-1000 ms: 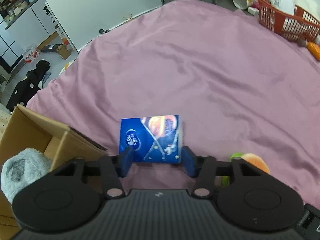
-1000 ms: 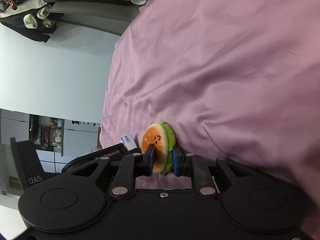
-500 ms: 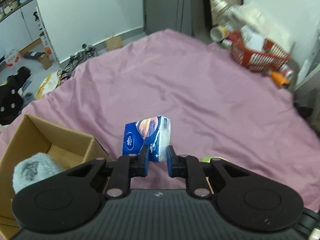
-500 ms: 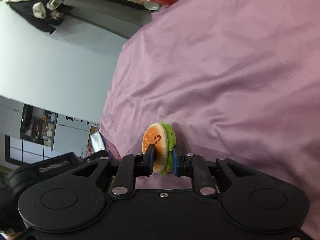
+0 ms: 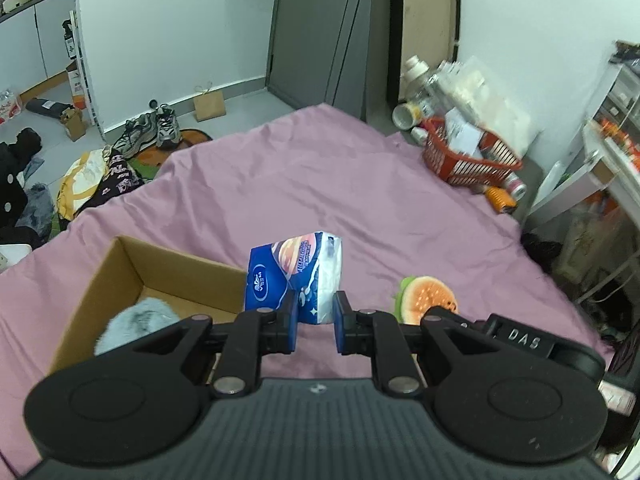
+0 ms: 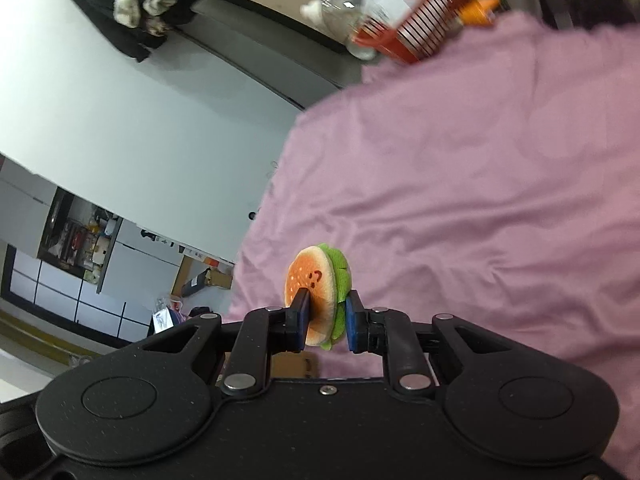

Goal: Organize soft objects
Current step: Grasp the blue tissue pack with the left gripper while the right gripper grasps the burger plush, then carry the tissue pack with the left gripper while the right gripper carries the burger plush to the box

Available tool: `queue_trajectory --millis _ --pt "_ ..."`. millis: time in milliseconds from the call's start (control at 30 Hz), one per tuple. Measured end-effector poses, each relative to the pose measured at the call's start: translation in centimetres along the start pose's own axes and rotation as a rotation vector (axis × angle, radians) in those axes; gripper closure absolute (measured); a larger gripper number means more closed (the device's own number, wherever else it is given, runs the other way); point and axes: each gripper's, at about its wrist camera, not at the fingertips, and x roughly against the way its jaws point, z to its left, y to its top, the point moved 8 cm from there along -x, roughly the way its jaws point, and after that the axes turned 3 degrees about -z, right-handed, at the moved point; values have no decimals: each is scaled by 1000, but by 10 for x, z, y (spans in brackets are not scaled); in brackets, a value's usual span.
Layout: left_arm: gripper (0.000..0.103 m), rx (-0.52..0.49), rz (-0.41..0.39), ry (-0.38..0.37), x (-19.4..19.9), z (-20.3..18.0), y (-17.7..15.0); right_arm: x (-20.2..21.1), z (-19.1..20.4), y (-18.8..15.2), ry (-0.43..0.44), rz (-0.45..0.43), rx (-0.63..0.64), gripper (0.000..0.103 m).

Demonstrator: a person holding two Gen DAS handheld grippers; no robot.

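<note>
Our left gripper [image 5: 316, 312] is clamped on a blue tissue pack [image 5: 294, 276], held above the pink bedsheet [image 5: 320, 200] just right of the cardboard box [image 5: 132, 264] near the bed's left edge, where a grey fluffy thing [image 5: 136, 322] lies inside. Our right gripper [image 6: 326, 318] pinches a burger plush [image 6: 316, 284] above the sheet. A red basket [image 5: 468, 156] sits at the far right corner.

The left gripper [image 5: 314, 312] clamps a blue tissue pack [image 5: 294, 276]; a cardboard box [image 5: 132, 276] sits to its left
</note>
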Motion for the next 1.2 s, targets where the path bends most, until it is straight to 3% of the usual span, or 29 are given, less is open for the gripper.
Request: queue_trajectory --millis 200,600,1200 --pt "87 34 -29 -46 36 19 13 29 35 0 -24 -18 68 85" --pt "87 78 -42 -123 79 68 12 62 101 -42 -62 -7 177 85" --pt "86 179 -20 -198 94 143 14 42 164 -86 -142 14 295 85"
